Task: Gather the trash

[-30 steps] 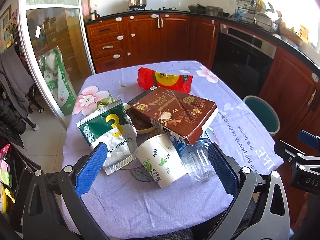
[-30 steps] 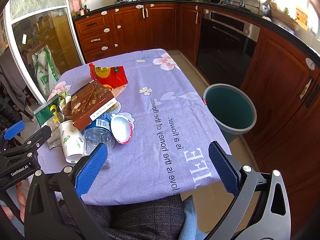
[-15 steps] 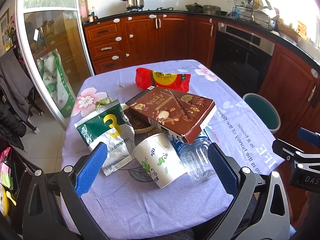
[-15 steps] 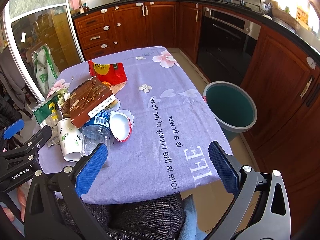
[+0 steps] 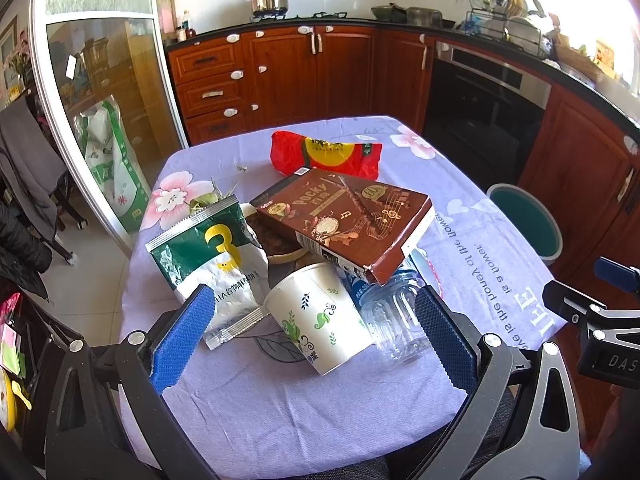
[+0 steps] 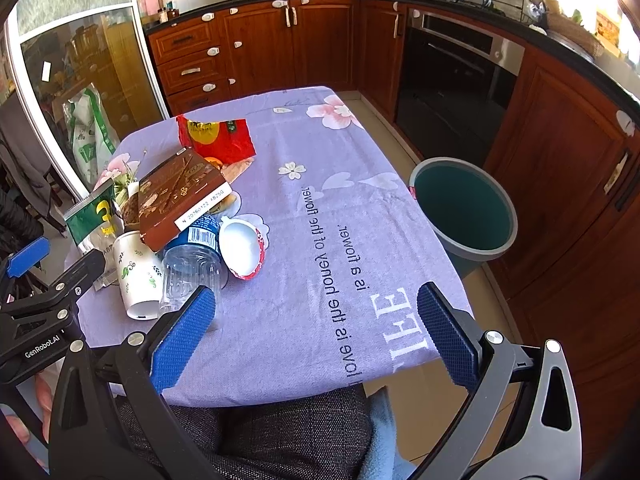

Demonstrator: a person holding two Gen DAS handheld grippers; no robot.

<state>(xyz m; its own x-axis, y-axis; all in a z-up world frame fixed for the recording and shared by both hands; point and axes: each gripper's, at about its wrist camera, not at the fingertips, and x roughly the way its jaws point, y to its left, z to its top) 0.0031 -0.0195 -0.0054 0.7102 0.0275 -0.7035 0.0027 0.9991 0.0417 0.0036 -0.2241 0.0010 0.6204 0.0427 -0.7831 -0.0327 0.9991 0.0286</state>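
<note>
A pile of trash lies on the purple tablecloth [image 5: 280, 400]: a white paper cup [image 5: 320, 320] on its side, a clear plastic bottle [image 5: 392, 320], a brown Pocky box [image 5: 348, 216] on top, a green and silver packet [image 5: 212, 256], a red bag [image 5: 324, 154]. A white and red bowl [image 6: 242, 248] lies beside the bottle [image 6: 192, 264]. My left gripper [image 5: 312, 336] is open, just short of the cup. My right gripper [image 6: 316, 332] is open and empty over the table's near edge.
A grey bin with a green inside [image 6: 464, 208] stands on the floor right of the table, also in the left wrist view [image 5: 524, 220]. Wooden cabinets and an oven [image 6: 452, 80] are behind. A glass door [image 5: 100, 120] is on the left.
Both grippers have moved a little closer to the table. The trash has not moved. Both stay open.
</note>
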